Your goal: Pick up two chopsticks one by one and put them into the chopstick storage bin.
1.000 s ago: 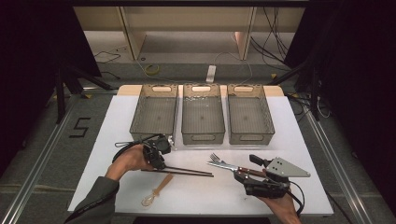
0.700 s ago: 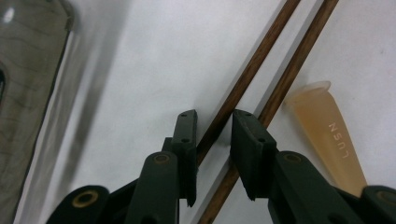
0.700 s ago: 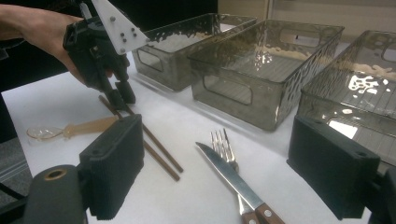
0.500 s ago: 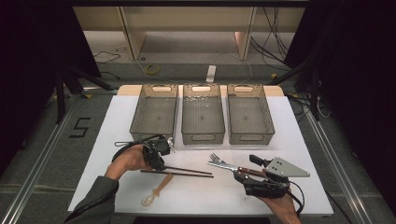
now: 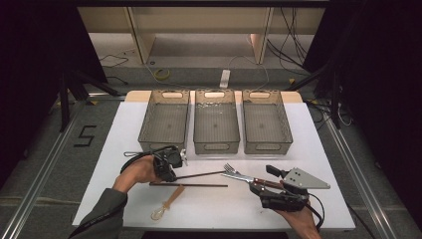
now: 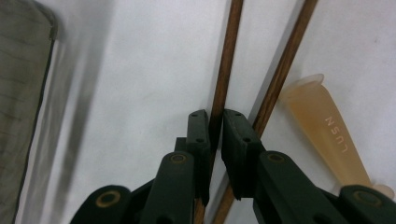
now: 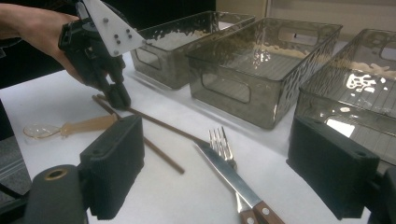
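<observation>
White table [image 5: 308,149] holds three bins [image 5: 216,122]; left claw [image 5: 175,175] grips chopstick [image 5: 204,174].

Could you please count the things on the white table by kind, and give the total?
Chopsticks: 2
Fork: 1
Knife: 1
Spoon: 1
Bins: 3
Total: 8

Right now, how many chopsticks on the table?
2. One chopstick is pinched in the left tool, whose jaws have just been closing, its far end toward the fork. The other chopstick lies flat on the table beside it. None seem hidden.
</observation>
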The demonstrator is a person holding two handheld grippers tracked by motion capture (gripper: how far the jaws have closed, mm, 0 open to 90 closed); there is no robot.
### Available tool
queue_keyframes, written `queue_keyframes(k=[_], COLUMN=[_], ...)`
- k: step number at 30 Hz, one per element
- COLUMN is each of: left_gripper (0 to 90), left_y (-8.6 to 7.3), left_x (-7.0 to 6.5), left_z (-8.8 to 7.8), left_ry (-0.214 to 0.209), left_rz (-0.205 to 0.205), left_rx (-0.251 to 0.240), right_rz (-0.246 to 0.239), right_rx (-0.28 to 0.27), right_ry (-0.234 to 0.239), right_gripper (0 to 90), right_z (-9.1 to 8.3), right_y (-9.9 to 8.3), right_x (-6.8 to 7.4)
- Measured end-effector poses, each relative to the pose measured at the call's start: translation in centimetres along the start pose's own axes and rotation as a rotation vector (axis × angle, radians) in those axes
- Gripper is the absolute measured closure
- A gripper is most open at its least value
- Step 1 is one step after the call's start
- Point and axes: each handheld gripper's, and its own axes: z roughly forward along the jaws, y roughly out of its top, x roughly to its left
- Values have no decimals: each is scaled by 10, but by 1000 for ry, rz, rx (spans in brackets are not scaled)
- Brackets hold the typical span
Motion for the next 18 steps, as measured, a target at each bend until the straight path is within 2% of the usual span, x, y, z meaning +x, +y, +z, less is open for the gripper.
queue_keyframes(k=[3,4,15,18], left_gripper=[821,834,844,844], left_y=[0,0,-2,-4], left_x=[-1,-1,-1,1], left_z=[0,0,-1,-3], left_ry=[-2,-2,1,19], left_rz=[11,30,39,29], left_rx=[-7,2,-22,-33], right_rz=[0,1,7,13], right_rx=[0,2,1,0], right_ry=[1,2,2,-2], right_gripper=[192,192,192,192], right_z=[0,0,0,0], right_y=[0,0,0,0], right_x=[0,0,-1,-3])
